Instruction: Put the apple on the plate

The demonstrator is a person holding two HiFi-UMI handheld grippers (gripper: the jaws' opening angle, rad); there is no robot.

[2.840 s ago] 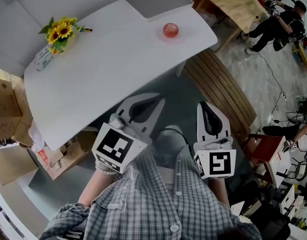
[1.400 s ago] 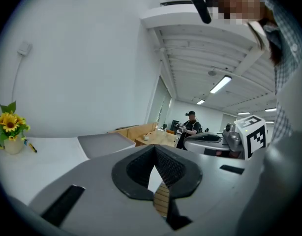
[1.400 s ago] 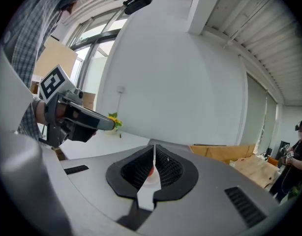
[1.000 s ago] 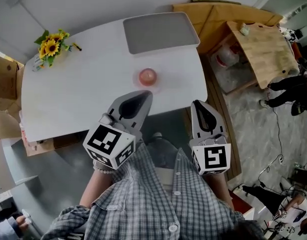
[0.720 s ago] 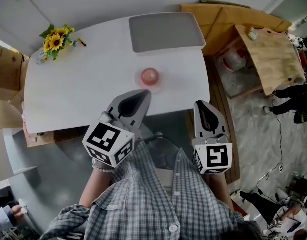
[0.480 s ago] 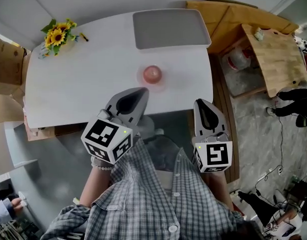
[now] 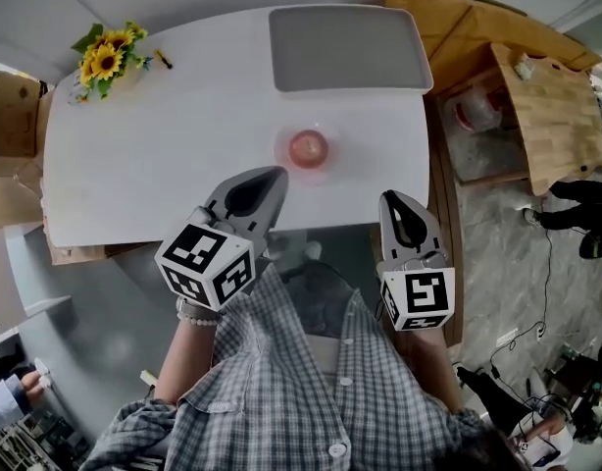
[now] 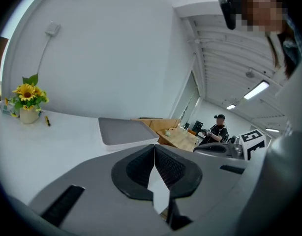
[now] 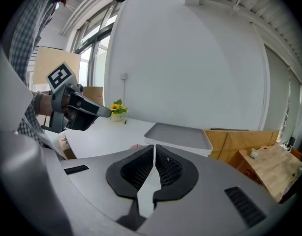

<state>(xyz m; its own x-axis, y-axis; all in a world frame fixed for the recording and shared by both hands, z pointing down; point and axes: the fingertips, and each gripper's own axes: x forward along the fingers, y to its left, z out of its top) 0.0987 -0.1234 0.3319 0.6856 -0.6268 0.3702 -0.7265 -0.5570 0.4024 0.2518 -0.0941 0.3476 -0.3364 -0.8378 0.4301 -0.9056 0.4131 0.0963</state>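
A red apple [image 7: 308, 148] rests on the white table [image 7: 164, 155], with a faint pale ring around it. Behind it lies a flat grey tray [image 7: 347, 47], also visible in both gripper views [image 8: 126, 132] [image 9: 178, 134]. My left gripper [image 7: 275, 175] is shut and empty, its tip over the table's front edge just left of the apple. My right gripper [image 7: 392, 199] is shut and empty too, hanging off the front edge to the apple's right. In the right gripper view only a pink sliver of the apple [image 9: 135, 145] shows above the jaws.
A pot of sunflowers [image 7: 105, 59] stands at the table's far left corner. To the right are a wooden bench [image 7: 440, 253] and a wooden table [image 7: 554, 116]. Cardboard boxes [image 7: 12, 116] sit at the left. A person [image 8: 219, 129] is in the background.
Both grippers have sunk and come closer to the table's front edge. The left one has rolled a little. Both jaws stay shut, and the apple has not moved on the table.
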